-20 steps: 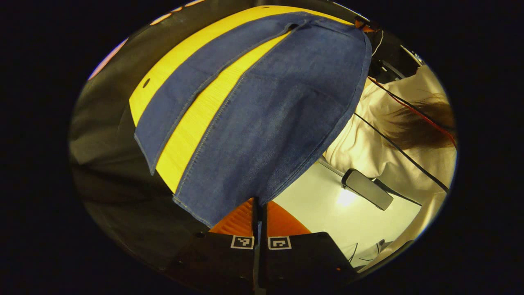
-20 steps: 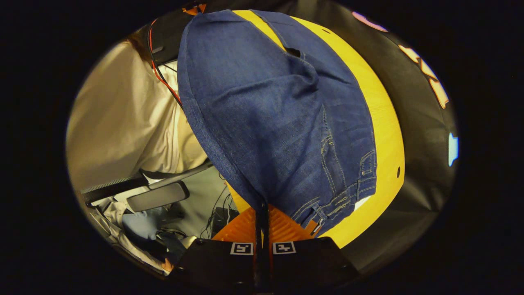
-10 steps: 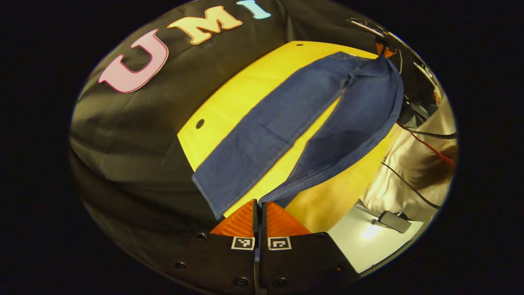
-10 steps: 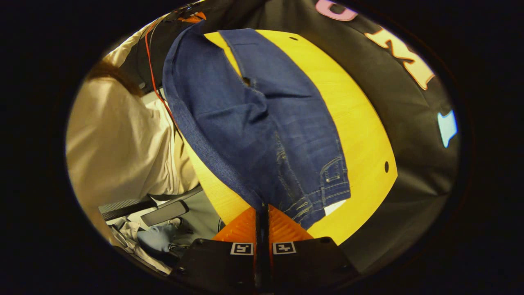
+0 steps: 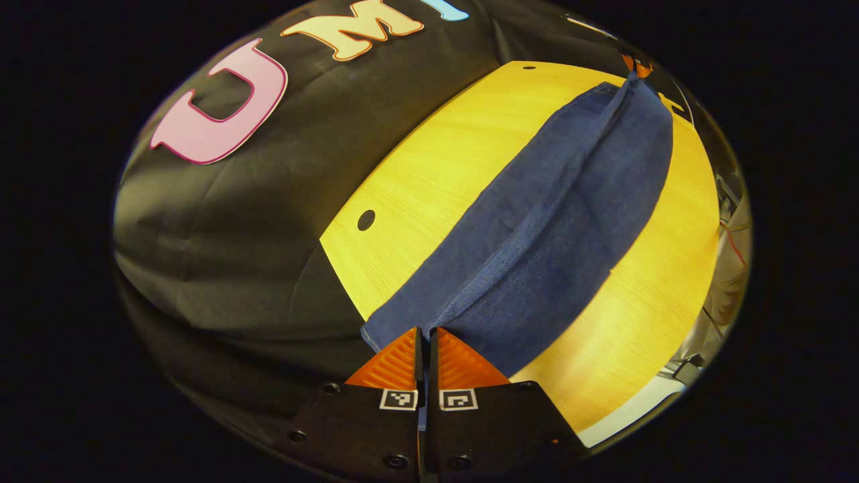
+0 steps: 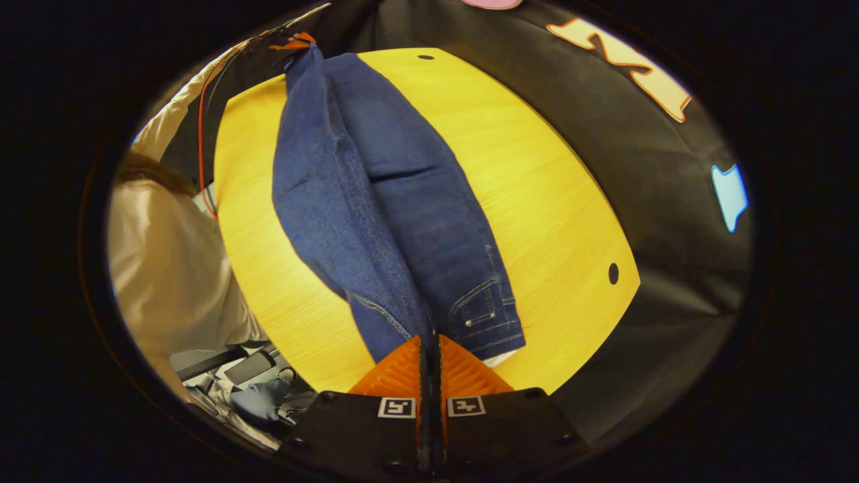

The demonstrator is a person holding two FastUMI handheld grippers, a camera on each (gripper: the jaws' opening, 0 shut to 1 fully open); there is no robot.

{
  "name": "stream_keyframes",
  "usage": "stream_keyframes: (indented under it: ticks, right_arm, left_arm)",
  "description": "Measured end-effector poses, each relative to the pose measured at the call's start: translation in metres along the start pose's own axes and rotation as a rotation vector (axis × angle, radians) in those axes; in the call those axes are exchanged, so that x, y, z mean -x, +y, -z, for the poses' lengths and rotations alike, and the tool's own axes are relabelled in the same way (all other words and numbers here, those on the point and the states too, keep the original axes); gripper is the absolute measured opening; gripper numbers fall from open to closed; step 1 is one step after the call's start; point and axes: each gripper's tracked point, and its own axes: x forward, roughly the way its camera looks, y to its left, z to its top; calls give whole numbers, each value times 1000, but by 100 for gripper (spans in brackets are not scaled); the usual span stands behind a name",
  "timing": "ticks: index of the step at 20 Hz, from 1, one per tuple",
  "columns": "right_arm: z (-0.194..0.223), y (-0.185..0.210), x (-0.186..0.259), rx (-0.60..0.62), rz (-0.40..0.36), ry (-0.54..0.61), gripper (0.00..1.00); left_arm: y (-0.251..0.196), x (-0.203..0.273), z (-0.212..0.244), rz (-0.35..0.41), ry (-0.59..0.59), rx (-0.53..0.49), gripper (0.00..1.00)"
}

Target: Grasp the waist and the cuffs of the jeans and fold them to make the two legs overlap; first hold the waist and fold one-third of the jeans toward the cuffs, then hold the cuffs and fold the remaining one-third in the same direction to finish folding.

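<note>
Lay lengthwise across the yellow table (image 5: 429, 174), the jeans (image 5: 557, 221), one leg brought over onto the other so the two nearly overlapped, with a raised ridge of denim running along the middle. Seen again in the right gripper view: jeans (image 6: 396, 201) stretched down the table (image 6: 550, 201), waist end nearest, back pocket and belt loops showing toward the table's far edge (a pale scrap of lining or label peeked out under the waistband).

Left gripper (image 5: 423, 335) pressed together on the cuff end, fingers nearly touching with a thin fold of denim pinched between them, at the table's near end in its own view. Right gripper (image 6: 429, 345) likewise clamped together on the waist end, cloth rising straight into the slit between its fingers.

Far end of the jeans in each view met by the other gripper, small and partly cut off. Beside the table, on the side away from the black cloth wall (image 5: 221, 221): a person's pale sleeve (image 6: 168, 268).
</note>
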Motion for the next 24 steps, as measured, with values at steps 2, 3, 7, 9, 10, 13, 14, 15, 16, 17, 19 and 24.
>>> stream_keyframes:
  ticks: [2, 3, 7, 9, 10, 13, 14, 15, 16, 17, 19, 24]
  right_arm:
    - [-8, -20, -16, -19, 3, 7, 3]
    - [-13, -32, -23, -27, 13, 6, 3]
    - [-28, -58, -59, -29, 33, 13, 3]
    - [-28, -60, -78, -11, 45, 39, 3]
    - [-26, -60, -85, -3, 50, 60, 5]
    - [-12, -92, -99, 52, 167, 100, 42]
    - [-9, -99, -101, 40, 198, 82, 60]
    - [-12, -106, -100, 21, 233, 41, 72]
    - [-16, -113, -97, -2, 278, -10, 84]
    - [-20, -120, -90, -29, 332, -66, 95]
    - [-22, -132, -74, -138, 412, -183, 100]
    - [-9, -122, -25, -403, 470, -402, 98]
  left_arm:
    - [11, -22, -14, 2, -2, -29, 0]
    - [17, -32, -19, 2, -5, -37, 0]
    - [23, -76, -22, 17, 19, -38, 0]
    - [26, -92, -21, 6, 19, -26, 0]
    - [30, -96, -18, -15, 30, -26, 19]
    - [63, -96, -4, -173, 29, -41, 78]
    - [72, -93, -5, -226, -3, -29, 97]
    - [76, -89, -8, -262, -54, -4, 100]
    - [77, -82, -13, -289, -112, 34, 95]
    - [79, -72, -16, -321, -176, 83, 95]
    - [86, -53, -24, -406, -302, 198, 95]
    - [85, -13, -25, -524, -537, 558, 94]
